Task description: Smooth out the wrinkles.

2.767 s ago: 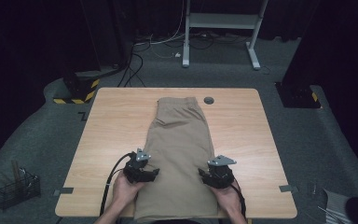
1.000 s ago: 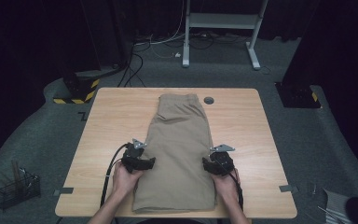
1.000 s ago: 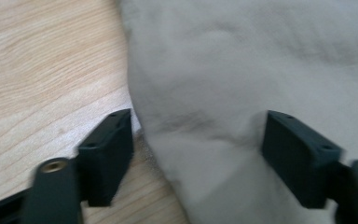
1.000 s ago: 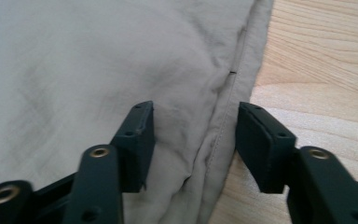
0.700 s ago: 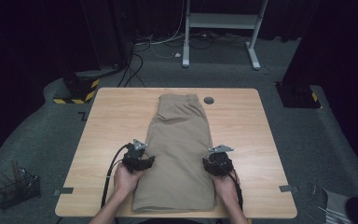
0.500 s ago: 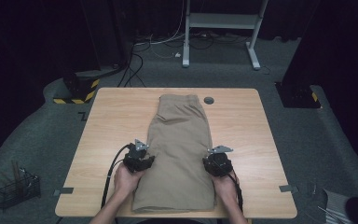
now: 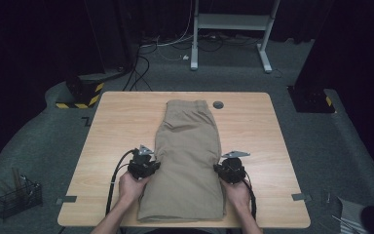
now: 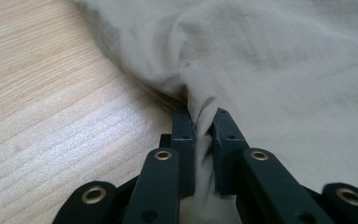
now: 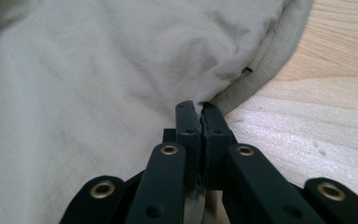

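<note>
A khaki garment [image 7: 190,161], folded long, lies down the middle of the wooden table [image 7: 121,126]. My left gripper [image 7: 150,165] is at its left edge, near the front, shut on a pinched fold of the cloth. In the left gripper view the fabric [image 8: 284,70] is bunched between the jaws of the left gripper [image 8: 202,115]. My right gripper [image 7: 225,169] is at the right edge, level with the left one. In the right gripper view the right gripper [image 9: 199,108] is clamped on the cloth [image 9: 98,70] just inside the hem [image 9: 279,51].
A small grey disc [image 7: 218,104] is set in the table by the garment's far end. On the floor stand a black wire basket [image 7: 17,197] at the left, a yellow-striped box [image 7: 80,95], a white desk frame [image 7: 233,29] and a black base [image 7: 311,97].
Since the oldest frame both grippers have shifted a little away from the person, and the garment's near hem has drawn back from the table's front edge. Over the last second nothing visibly moves.
</note>
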The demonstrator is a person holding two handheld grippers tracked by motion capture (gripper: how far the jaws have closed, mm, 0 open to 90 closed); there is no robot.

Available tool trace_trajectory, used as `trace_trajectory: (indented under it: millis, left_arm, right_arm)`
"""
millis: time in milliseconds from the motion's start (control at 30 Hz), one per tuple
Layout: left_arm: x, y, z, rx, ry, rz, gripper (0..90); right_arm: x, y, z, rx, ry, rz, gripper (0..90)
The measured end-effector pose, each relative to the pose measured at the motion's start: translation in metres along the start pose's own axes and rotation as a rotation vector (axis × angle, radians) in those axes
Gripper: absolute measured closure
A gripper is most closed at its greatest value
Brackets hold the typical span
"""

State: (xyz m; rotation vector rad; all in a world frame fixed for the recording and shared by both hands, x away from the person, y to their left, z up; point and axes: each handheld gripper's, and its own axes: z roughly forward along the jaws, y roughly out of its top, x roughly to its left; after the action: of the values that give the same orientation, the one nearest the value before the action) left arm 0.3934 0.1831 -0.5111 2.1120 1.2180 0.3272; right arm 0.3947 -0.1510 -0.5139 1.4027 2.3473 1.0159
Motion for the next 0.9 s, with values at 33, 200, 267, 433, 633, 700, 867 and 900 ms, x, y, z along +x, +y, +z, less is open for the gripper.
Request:
trace_trajectory:
  millis: [33, 200, 267, 433, 633, 700, 867, 900]
  left_arm:
    - [0.000, 0.000, -0.001, -0.001, -0.007, -0.001, 82.2]
    - [0.002, 0.001, -0.012, -0.040, -0.051, -0.012, 82.4]
    - [0.003, 0.003, -0.014, -0.039, -0.057, -0.009, 82.4]
    - [0.004, 0.008, -0.025, -0.077, -0.072, -0.005, 82.7]
    - [0.007, 0.009, -0.037, -0.127, -0.109, -0.038, 82.8]
    - [0.007, 0.009, -0.040, -0.141, -0.119, -0.042, 82.8]
    - [0.006, 0.013, -0.049, -0.167, -0.122, -0.033, 82.8]
    - [0.006, 0.015, -0.051, -0.172, -0.122, -0.032, 82.8]
  right_arm:
    - [0.000, 0.000, -0.001, -0.001, 0.000, -0.002, 87.9]
    - [0.002, -0.001, -0.012, -0.037, 0.006, -0.013, 87.9]
    - [0.002, -0.001, -0.019, -0.058, 0.017, -0.017, 87.9]
    - [0.005, 0.006, -0.029, -0.087, 0.012, -0.038, 88.0]
    - [0.006, 0.009, -0.040, -0.123, 0.014, -0.047, 88.1]
    - [0.007, 0.010, -0.042, -0.128, 0.009, -0.057, 88.1]
    - [0.009, 0.014, -0.050, -0.161, 0.008, -0.061, 88.1]
    - [0.009, 0.014, -0.051, -0.168, 0.008, -0.065, 88.0]
